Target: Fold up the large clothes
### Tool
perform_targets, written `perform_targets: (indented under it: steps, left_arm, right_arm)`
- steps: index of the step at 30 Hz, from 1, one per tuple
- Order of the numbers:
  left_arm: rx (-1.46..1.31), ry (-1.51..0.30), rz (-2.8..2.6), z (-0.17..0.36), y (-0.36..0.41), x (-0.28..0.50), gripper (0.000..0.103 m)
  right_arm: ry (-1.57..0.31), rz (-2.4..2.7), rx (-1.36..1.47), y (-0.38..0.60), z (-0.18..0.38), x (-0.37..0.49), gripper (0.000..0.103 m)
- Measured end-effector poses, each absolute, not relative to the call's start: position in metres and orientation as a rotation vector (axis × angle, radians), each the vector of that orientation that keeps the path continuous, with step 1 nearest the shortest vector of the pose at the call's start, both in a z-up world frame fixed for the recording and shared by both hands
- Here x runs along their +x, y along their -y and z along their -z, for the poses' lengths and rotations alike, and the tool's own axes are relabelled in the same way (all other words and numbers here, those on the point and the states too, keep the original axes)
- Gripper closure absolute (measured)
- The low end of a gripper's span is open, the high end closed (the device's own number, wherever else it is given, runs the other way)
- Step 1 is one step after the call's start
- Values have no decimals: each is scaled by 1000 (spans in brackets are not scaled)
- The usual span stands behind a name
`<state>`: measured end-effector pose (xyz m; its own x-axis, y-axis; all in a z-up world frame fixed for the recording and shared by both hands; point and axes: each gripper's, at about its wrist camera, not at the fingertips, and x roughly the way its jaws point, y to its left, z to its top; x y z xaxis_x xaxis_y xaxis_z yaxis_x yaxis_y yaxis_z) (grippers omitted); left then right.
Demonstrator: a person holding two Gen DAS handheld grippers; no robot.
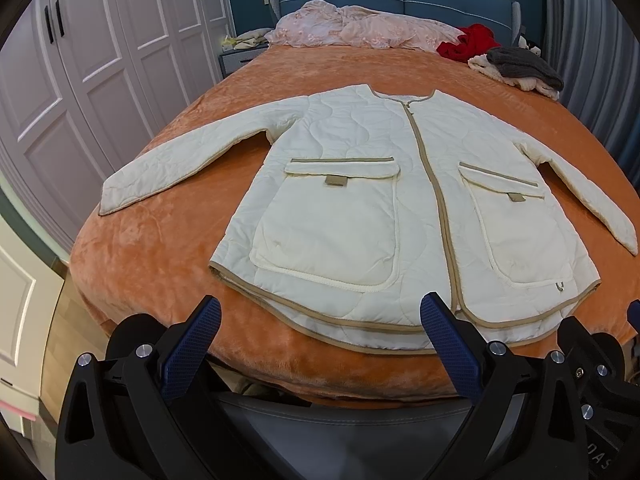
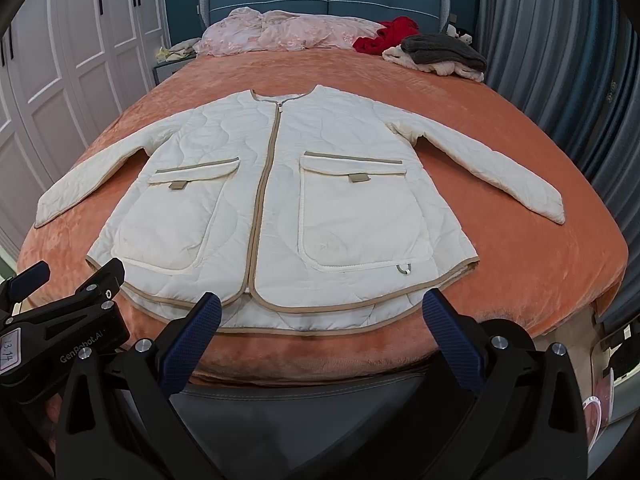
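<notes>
A cream quilted jacket (image 1: 360,184) with tan trim lies flat and face up on the orange bedspread (image 1: 152,256), zipped, both sleeves spread out to the sides. It also shows in the right wrist view (image 2: 280,200). My left gripper (image 1: 320,312) is open and empty, hovering just before the jacket's hem near the bed's front edge. My right gripper (image 2: 320,308) is open and empty, also just short of the hem. The left gripper's body (image 2: 64,320) shows at the left of the right wrist view.
A pink quilt (image 1: 360,28), a red garment (image 1: 468,42) and a grey and cream pile (image 1: 520,68) lie at the head of the bed. White wardrobe doors (image 1: 100,60) stand to the left, a grey curtain (image 2: 560,60) to the right.
</notes>
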<state>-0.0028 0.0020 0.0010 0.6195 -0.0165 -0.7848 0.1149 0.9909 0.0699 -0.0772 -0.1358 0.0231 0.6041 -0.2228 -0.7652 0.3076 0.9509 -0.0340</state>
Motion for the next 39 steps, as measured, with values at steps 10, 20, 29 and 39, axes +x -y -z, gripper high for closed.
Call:
perform_targets:
  steps: [10,20,29,39]
  left_arm:
    - [119,-900,76,-1,-2,-3,5]
    - [117,-904,75,1,-5,-3,5]
    - [115,-902,73,2,-8,-2,5]
    - [114,-918,59,6,-9,4,5]
  right_arm:
    - [-871,307,103,136,-23,-77,5]
    - [-873,305,102,138,-23,-76,5]
    - [-873,305,100,138,-23,-75,5]
    - [-889,296,108,141,-19,-70,5]
